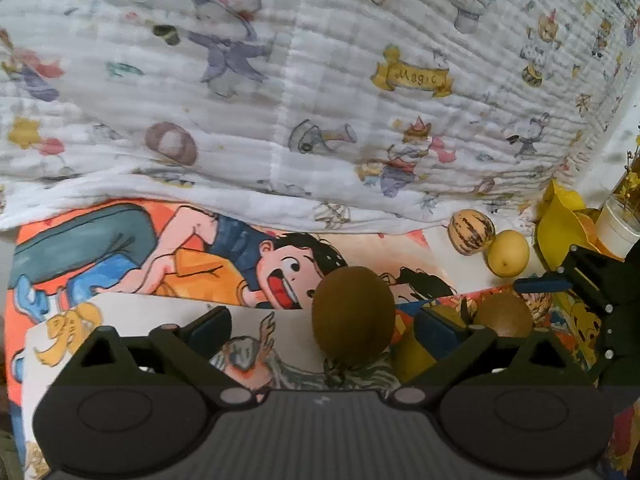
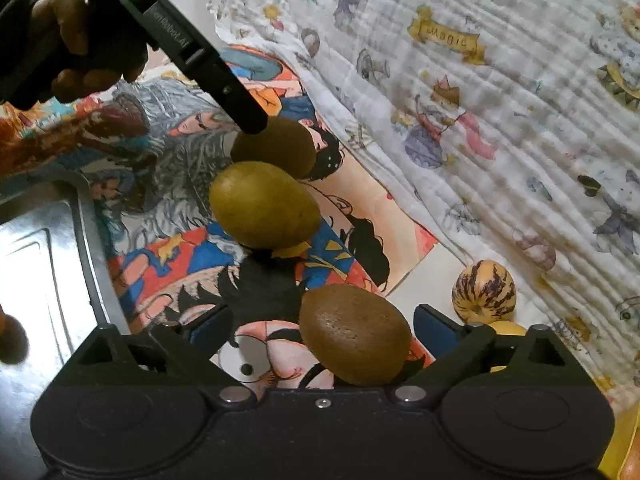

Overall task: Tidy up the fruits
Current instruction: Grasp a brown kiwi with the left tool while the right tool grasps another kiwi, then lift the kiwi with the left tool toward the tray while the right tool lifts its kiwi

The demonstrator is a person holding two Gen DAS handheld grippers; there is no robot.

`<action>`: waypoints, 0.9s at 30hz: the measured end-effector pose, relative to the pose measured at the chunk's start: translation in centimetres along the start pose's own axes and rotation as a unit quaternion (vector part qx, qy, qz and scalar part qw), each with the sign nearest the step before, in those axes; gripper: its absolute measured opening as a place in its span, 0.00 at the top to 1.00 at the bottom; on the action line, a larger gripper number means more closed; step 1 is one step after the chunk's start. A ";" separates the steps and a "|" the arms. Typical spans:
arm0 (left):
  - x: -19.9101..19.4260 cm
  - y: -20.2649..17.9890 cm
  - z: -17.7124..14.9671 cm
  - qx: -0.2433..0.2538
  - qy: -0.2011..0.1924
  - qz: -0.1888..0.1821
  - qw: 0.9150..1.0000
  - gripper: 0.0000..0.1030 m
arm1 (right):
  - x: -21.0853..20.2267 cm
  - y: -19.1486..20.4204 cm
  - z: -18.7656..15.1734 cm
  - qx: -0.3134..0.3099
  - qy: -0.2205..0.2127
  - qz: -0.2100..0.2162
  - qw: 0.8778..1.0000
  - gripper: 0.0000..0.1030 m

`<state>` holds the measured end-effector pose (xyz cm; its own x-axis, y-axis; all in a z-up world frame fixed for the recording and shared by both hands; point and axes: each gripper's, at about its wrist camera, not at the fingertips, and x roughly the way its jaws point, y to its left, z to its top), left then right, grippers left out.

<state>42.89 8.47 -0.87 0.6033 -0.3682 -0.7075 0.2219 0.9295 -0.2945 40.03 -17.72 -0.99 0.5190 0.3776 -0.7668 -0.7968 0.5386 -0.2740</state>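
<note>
Three brown kiwis lie on the cartoon-print cloth point(image 2: 168, 208). In the left wrist view my left gripper point(image 1: 322, 326) is open with one kiwi point(image 1: 353, 312) between its fingers; a second kiwi point(image 1: 503, 314) lies to its right. In the right wrist view my right gripper point(image 2: 322, 326) is open around the nearest kiwi point(image 2: 354, 334). Beyond it lie a greenish kiwi point(image 2: 264, 204) and a far kiwi point(image 2: 276, 150), which the left gripper's finger point(image 2: 224, 84) touches. A striped melon point(image 2: 484, 292) and a yellow fruit point(image 1: 508, 253) sit by the white quilt.
A metal tray point(image 2: 52, 248) lies at the left in the right wrist view. The white printed quilt point(image 1: 320, 100) rises behind the cloth. A yellow bag point(image 1: 560, 228) and a white pot of flowers point(image 1: 618, 220) stand at the far right. The right gripper's body point(image 1: 592, 280) shows there too.
</note>
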 end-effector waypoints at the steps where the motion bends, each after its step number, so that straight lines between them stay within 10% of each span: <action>1: 0.3 -0.1 0.1 0.000 0.003 -0.003 1.000 0.07 | 0.2 -0.1 0.0 -0.001 0.002 -0.002 1.000 0.07; 27: 3.6 -0.5 0.6 -0.023 0.038 -0.049 0.998 0.45 | 1.3 -1.7 -0.5 0.037 0.003 0.005 0.999 0.33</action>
<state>45.40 6.72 -2.93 0.5210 -0.4589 -0.7197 0.2403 0.8879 -0.3923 41.87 -18.50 -1.82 0.5095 0.3791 -0.7724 -0.7762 0.5899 -0.2225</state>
